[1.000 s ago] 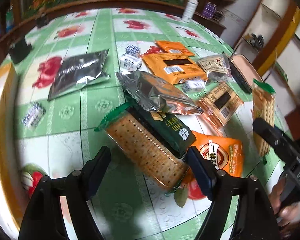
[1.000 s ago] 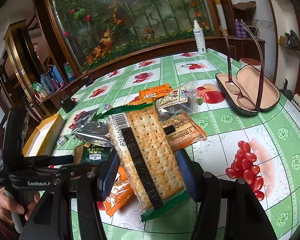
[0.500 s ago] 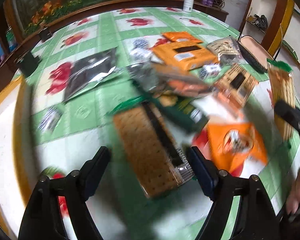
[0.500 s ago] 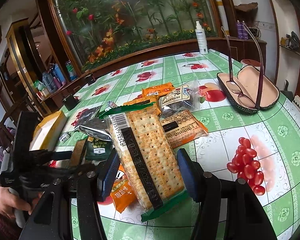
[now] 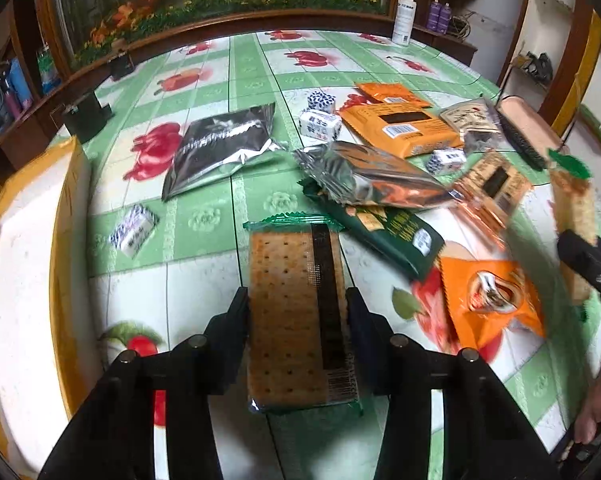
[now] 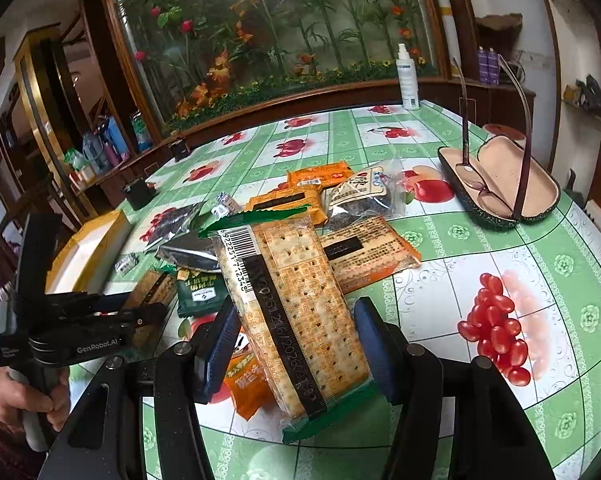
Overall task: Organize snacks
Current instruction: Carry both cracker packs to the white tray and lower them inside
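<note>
With each tool pinching a cracker pack, the left tool (image 5: 296,312) having just closed on its cracker pack (image 5: 296,320) at six o'clock of the snack pile (image 5: 380,184), too hard a squeeze could snap crackers.

Left gripper (image 5: 296,312) jaws just closing, pads pressing cracker pack sides; right gripper (image 6: 292,332) clamps second cracker pack.

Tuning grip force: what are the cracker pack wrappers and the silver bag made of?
Cracker pack: thin clear glossy plastic film, it seems; crackers show through, crimped green ends. The other cracker pack looks the same. Silver bag: probably metallised foil film; mirror sheen, sharp creases.
</note>
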`<state>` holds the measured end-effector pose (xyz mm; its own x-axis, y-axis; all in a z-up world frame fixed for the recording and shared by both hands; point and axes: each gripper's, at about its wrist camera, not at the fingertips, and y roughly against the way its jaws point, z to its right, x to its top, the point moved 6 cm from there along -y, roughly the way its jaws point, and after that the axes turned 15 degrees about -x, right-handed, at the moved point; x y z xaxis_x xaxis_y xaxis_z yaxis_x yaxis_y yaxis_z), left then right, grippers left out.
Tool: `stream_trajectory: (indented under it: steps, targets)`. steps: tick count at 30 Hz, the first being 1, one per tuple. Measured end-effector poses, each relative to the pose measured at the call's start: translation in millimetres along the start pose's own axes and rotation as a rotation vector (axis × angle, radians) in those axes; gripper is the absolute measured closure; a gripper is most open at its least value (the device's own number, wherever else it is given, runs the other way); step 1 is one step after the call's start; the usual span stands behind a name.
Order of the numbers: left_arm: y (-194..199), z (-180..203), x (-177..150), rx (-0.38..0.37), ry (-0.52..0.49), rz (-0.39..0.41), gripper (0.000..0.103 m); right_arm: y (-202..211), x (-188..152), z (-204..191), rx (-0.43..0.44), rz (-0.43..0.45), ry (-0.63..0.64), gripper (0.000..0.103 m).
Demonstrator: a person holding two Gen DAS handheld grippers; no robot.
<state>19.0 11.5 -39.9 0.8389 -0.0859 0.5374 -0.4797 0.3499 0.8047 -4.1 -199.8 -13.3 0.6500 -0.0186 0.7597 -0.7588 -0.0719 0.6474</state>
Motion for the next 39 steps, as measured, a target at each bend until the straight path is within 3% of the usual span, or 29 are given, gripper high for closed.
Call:
stream_trajectory:
  steps: [6,17,23,30,36,39]
  targets:
    - [24.0,-5.1,-18.3,-0.156,0.102,0.031,0.058,5.3,-4.4,-17.0,0.062,-0.018,0.0,0.04]
    - [86.3,-24.8,-13.6,-0.196,0.129,0.171,0.058,15.7,-3.5,-89.3,0.232,-0.096,0.072,0.04]
    - [126.8,-67.4,-11.0,-0.163,0.195,0.267,0.057,23.3,13.3,-145.0,0.302,-0.12,0.151,0.04]
    - [168.5,-147.8,-14.9,-0.055,0.307,0.346,0.057,23.0,41.6,-227.3,0.392,-0.152,0.232,0.04]
    - [168.0,-216.9,-4.2,0.031,0.377,0.304,0.057,-2.6,61.3,-301.4,0.413,-0.179,0.289,0.04]
    - [154.9,-240.1,2.5,0.029,0.409,0.272,0.057,-31.2,67.6,-337.9,0.422,-0.236,0.278,0.04]
